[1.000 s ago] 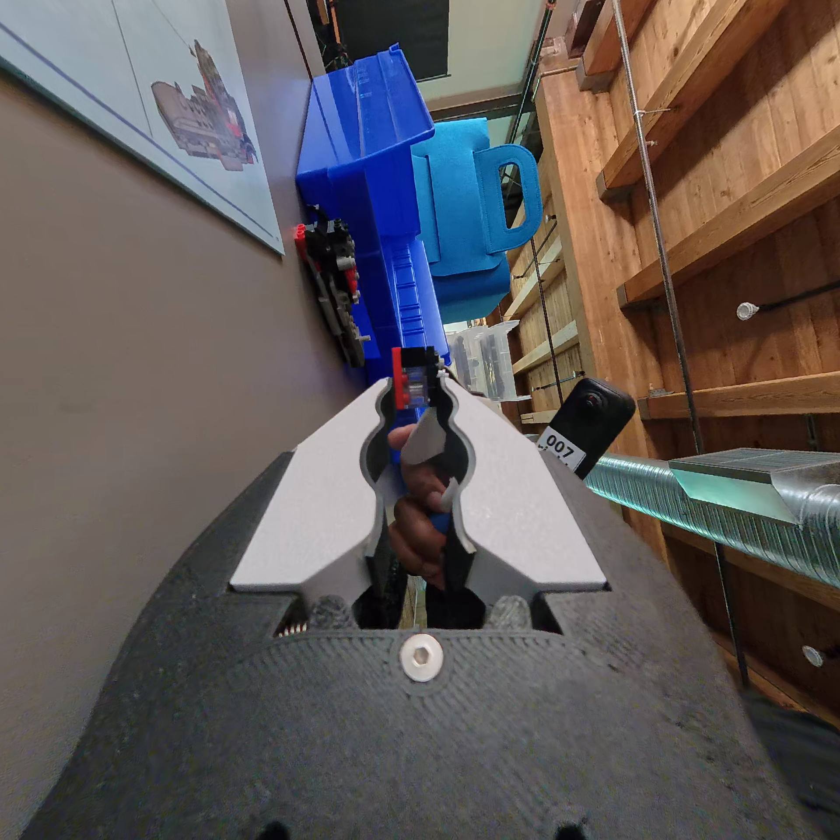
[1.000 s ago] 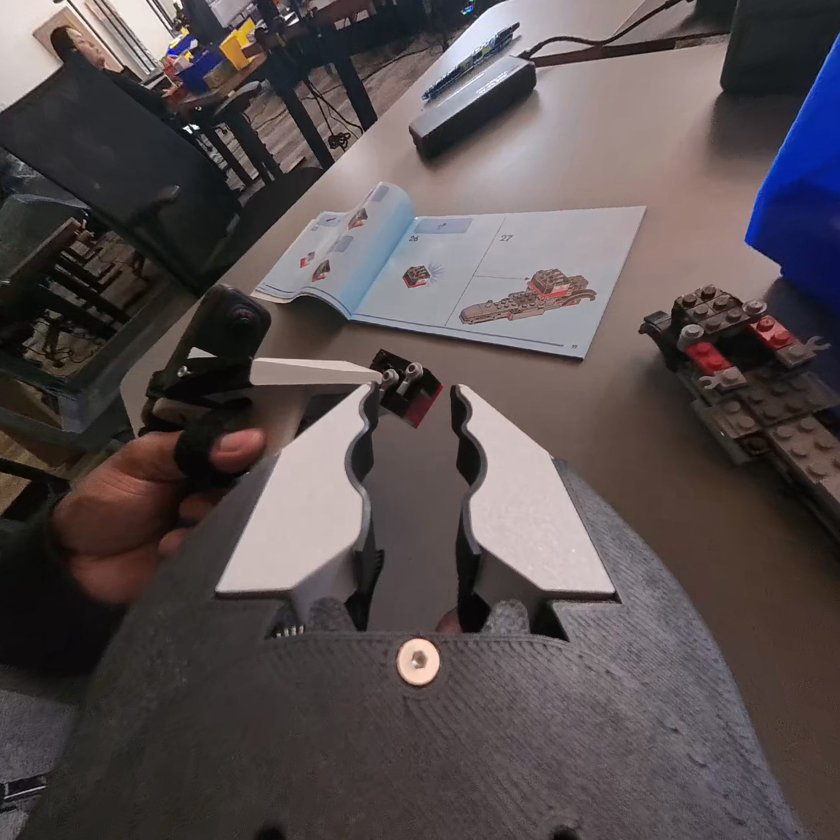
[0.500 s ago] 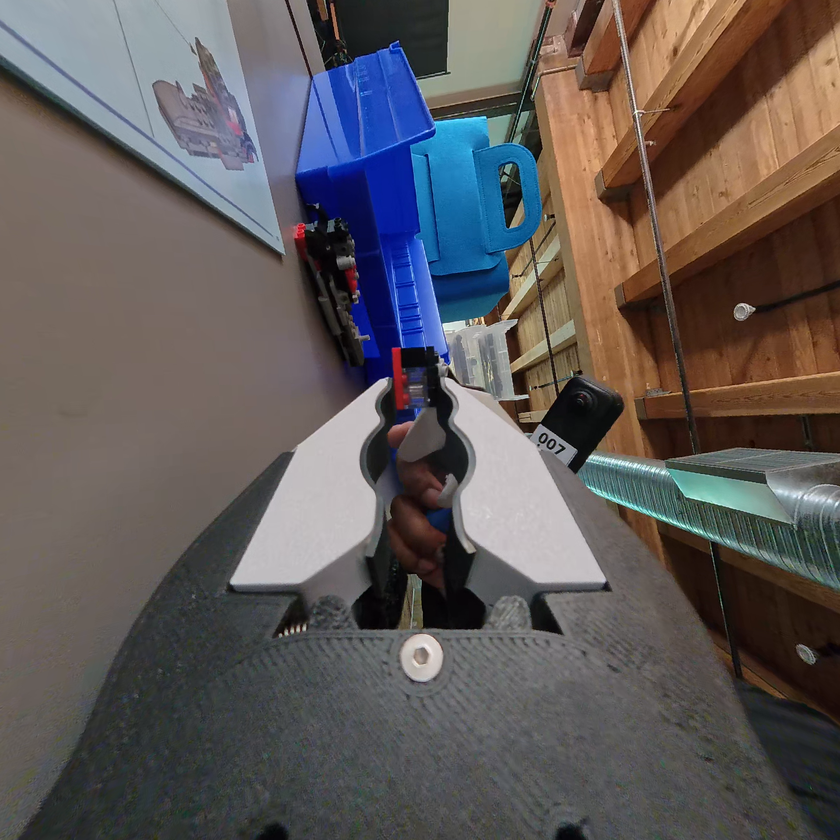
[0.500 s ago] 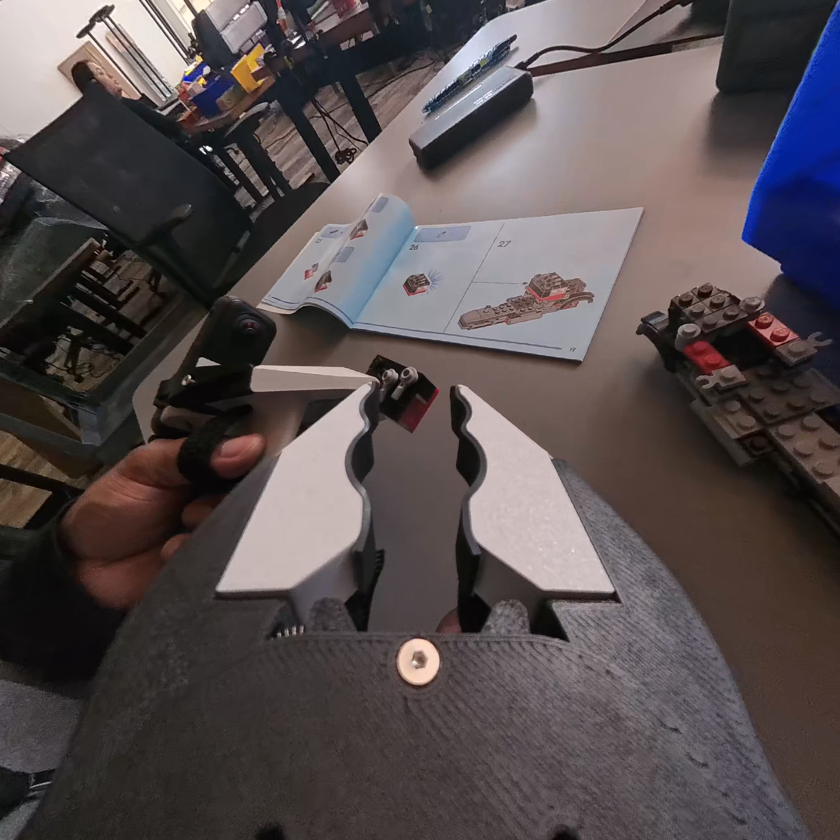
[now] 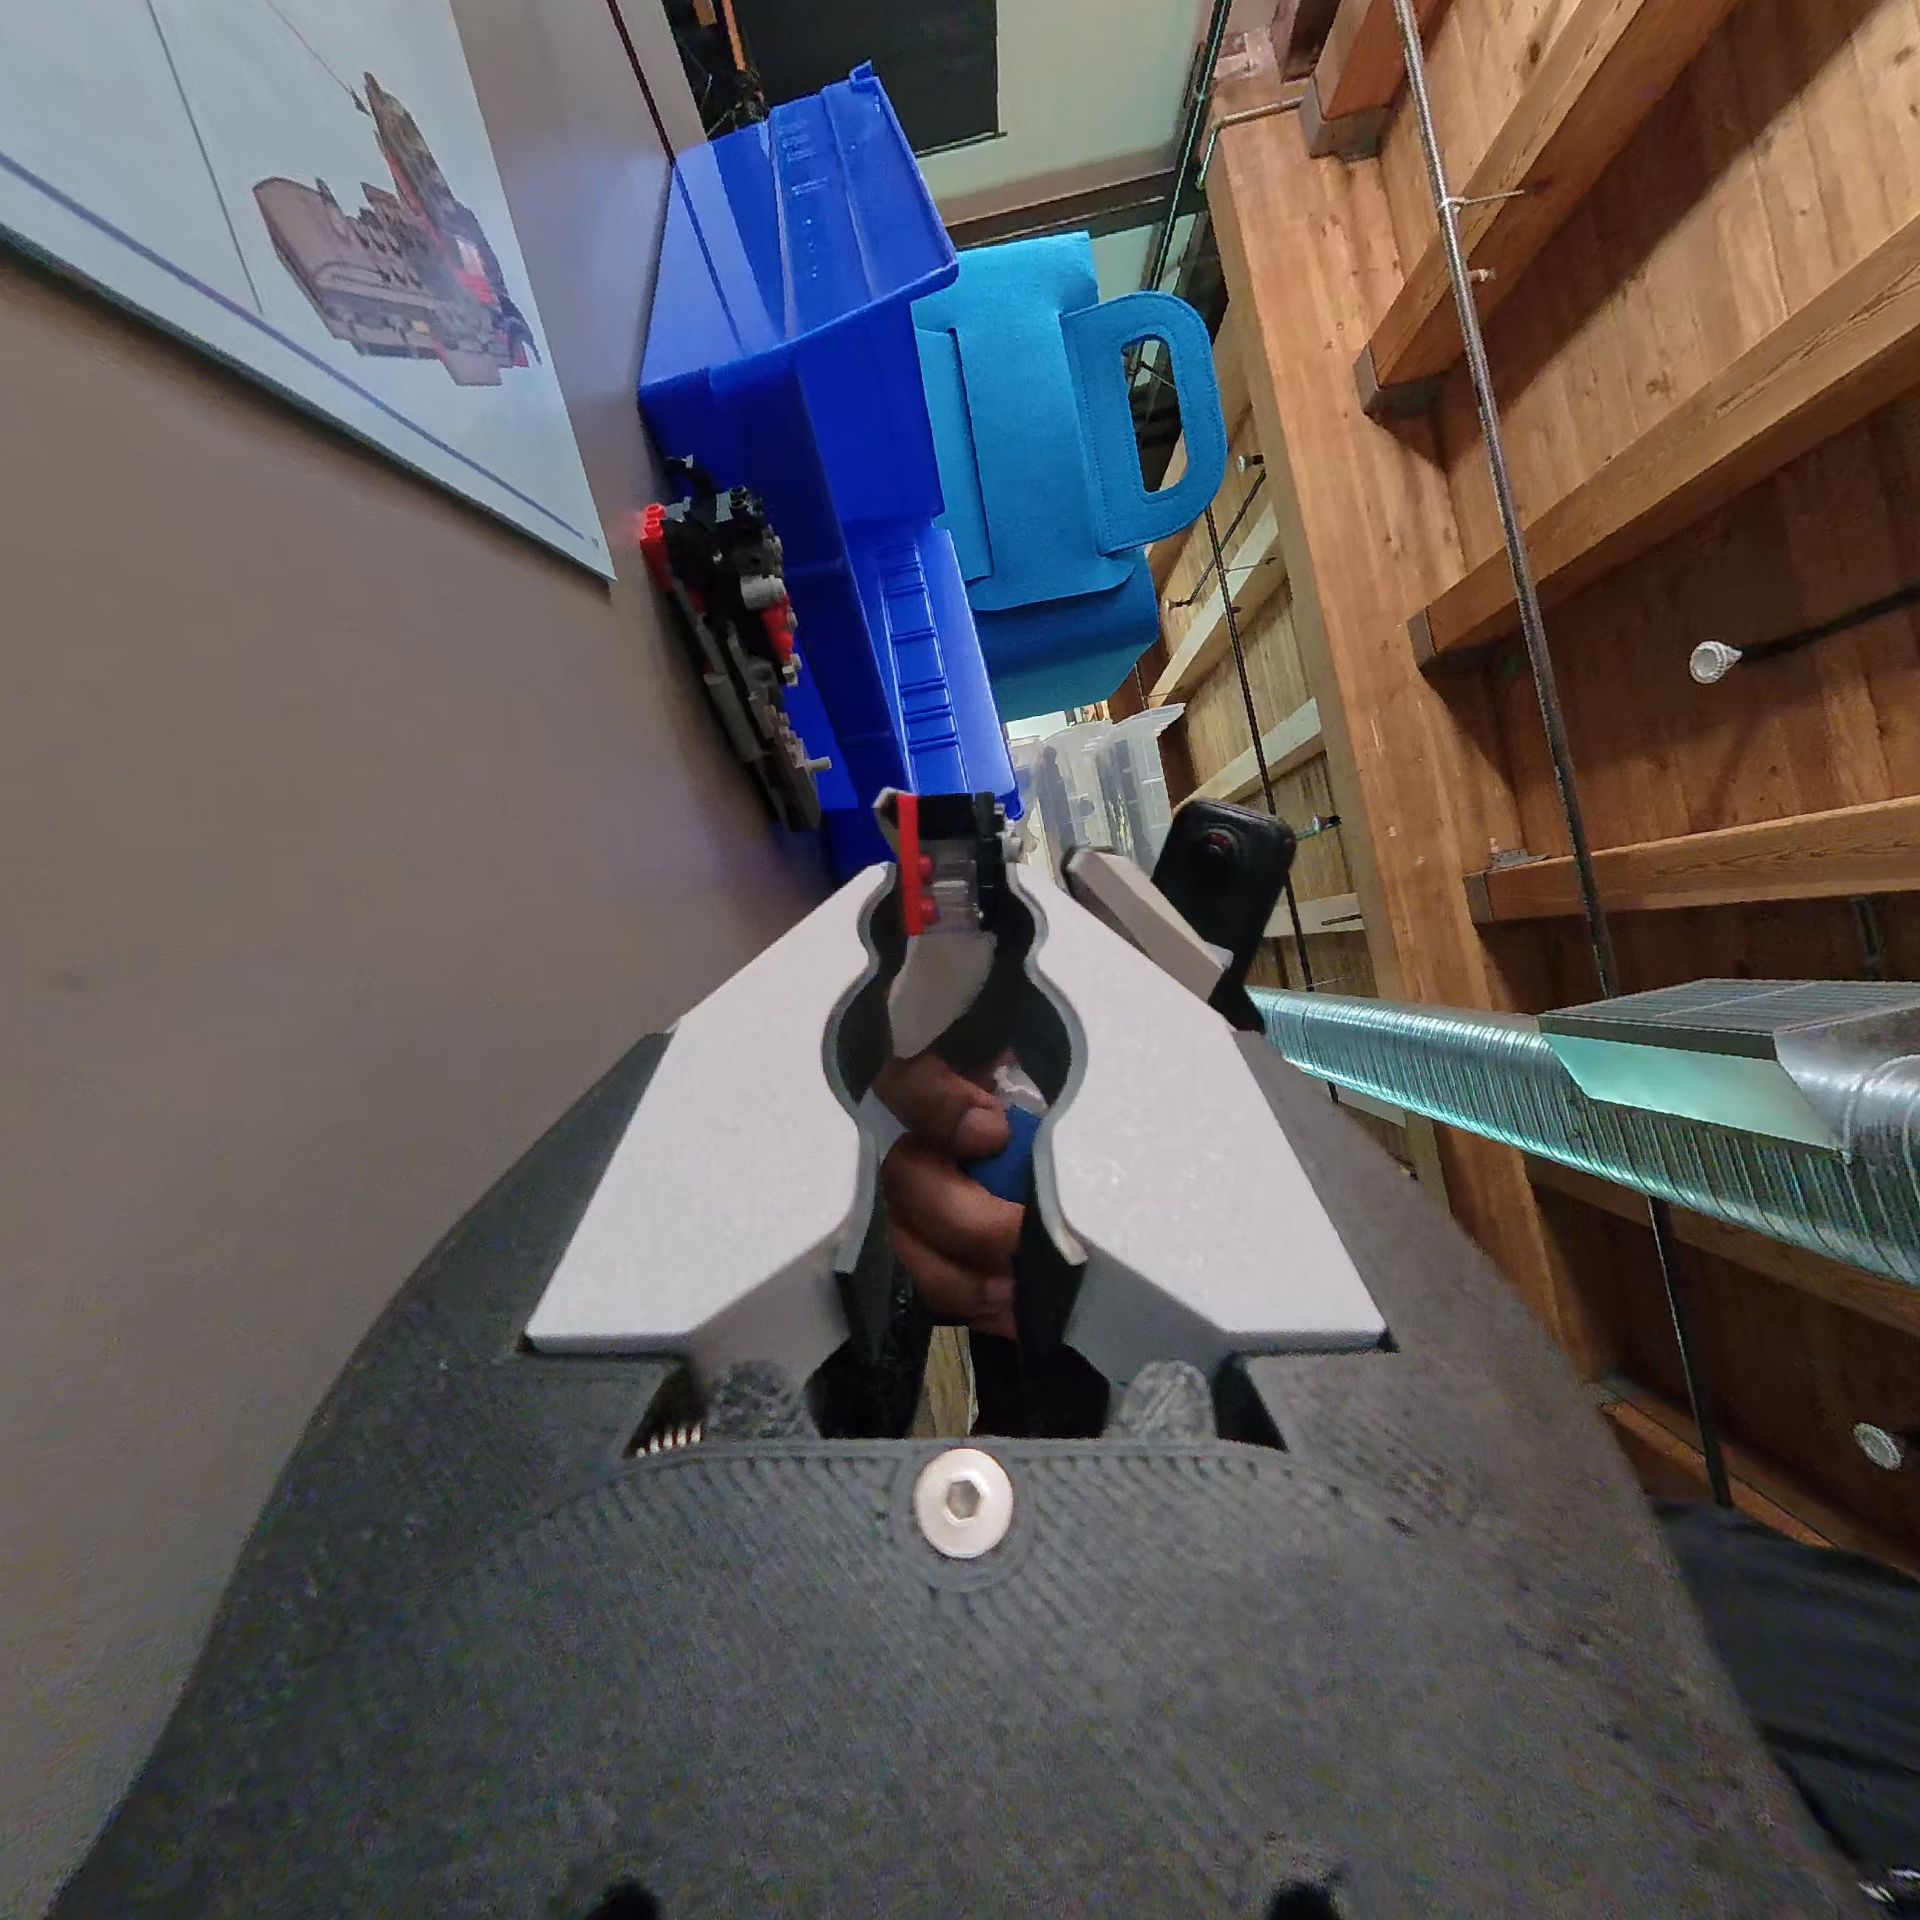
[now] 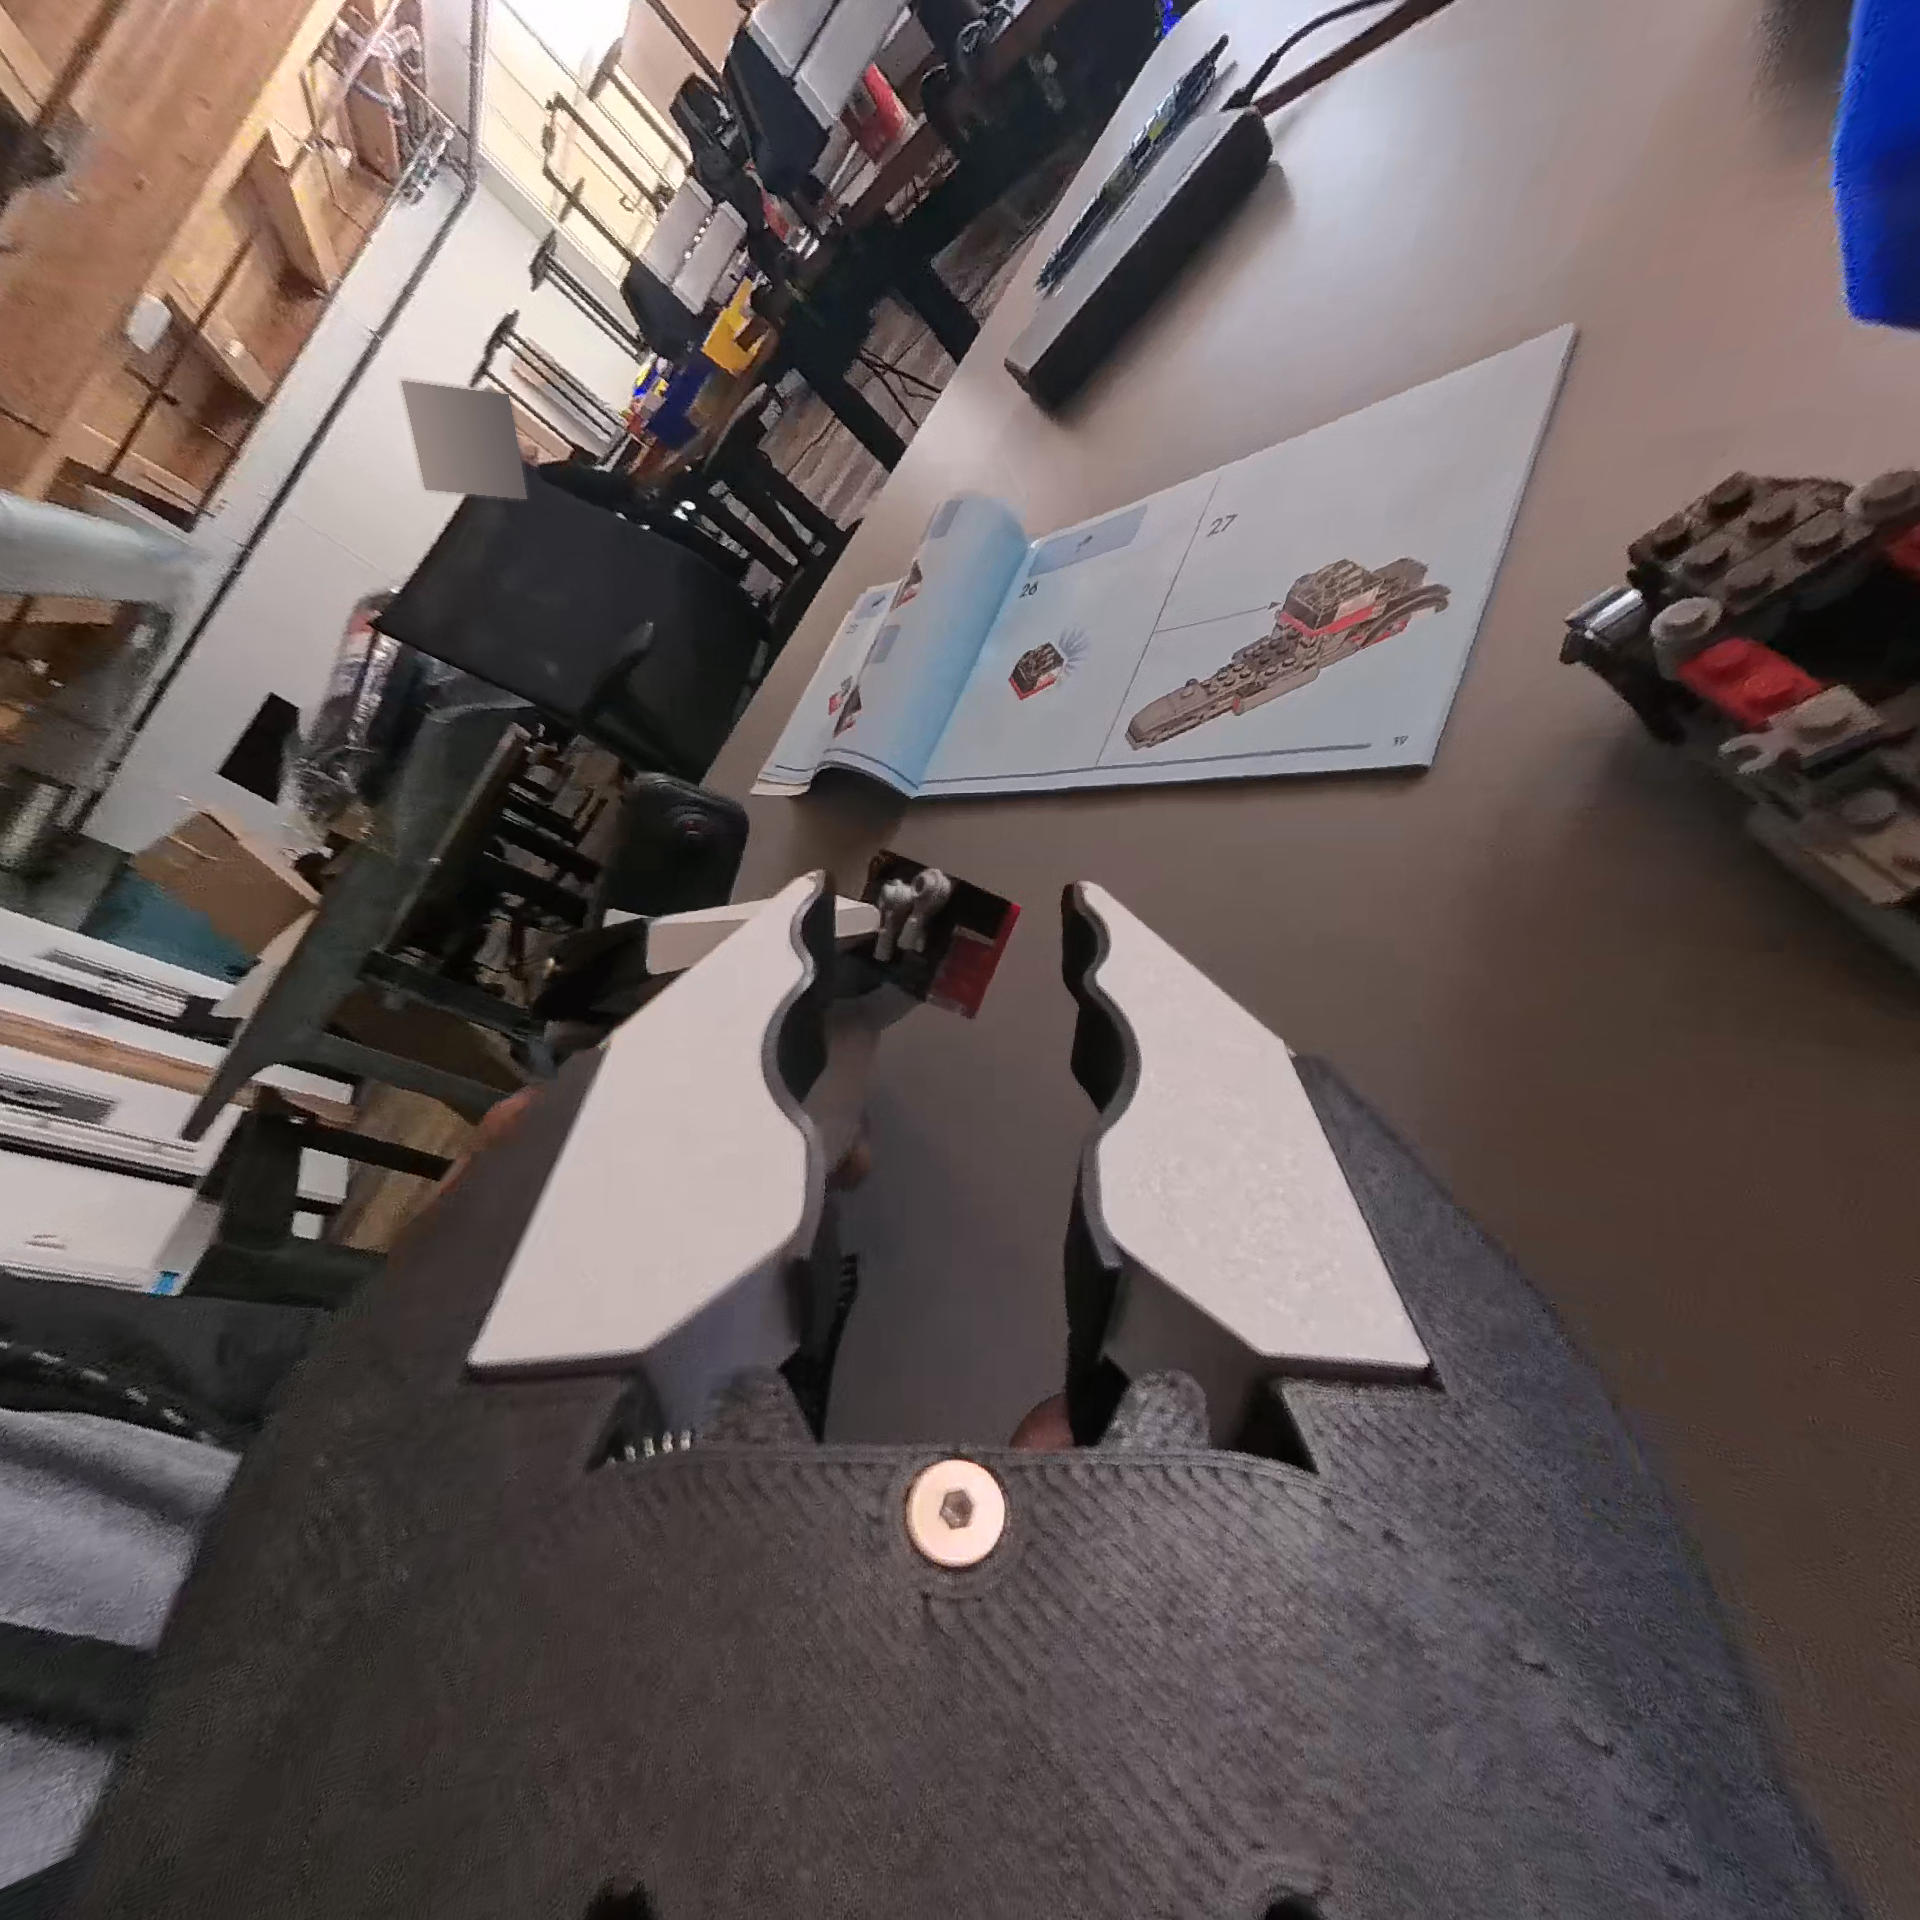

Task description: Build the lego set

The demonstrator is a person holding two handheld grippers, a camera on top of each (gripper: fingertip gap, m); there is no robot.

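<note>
My left gripper point(image 5: 954, 878) is shut on a small red, black and clear lego block point(image 5: 951, 862) and holds it in the air, rolled on its side. The block also shows in the right wrist view point(image 6: 951, 951), just past my right gripper point(image 6: 945, 914), which is open and empty with the block near its left finger. The larger grey, black and red lego ship point(image 6: 1787, 686) lies on the brown table point(image 6: 1455, 1039) at the right. It also shows in the left wrist view point(image 5: 738, 644), against the blue bin.
An open instruction booklet point(image 6: 1195, 623) lies on the table beyond the grippers. A blue bin point(image 5: 821, 416) stands behind the ship, with a blue felt bag point(image 5: 1060, 436) past it. A black box point(image 6: 1143, 260) lies farther back. Chairs and shelves stand beyond the table's left edge. My left and right fingertips are right by each other.
My right gripper has tilted and swung, so its view now takes in more of the room at the left. It has drawn closer to the block. My left gripper keeps its hold.
</note>
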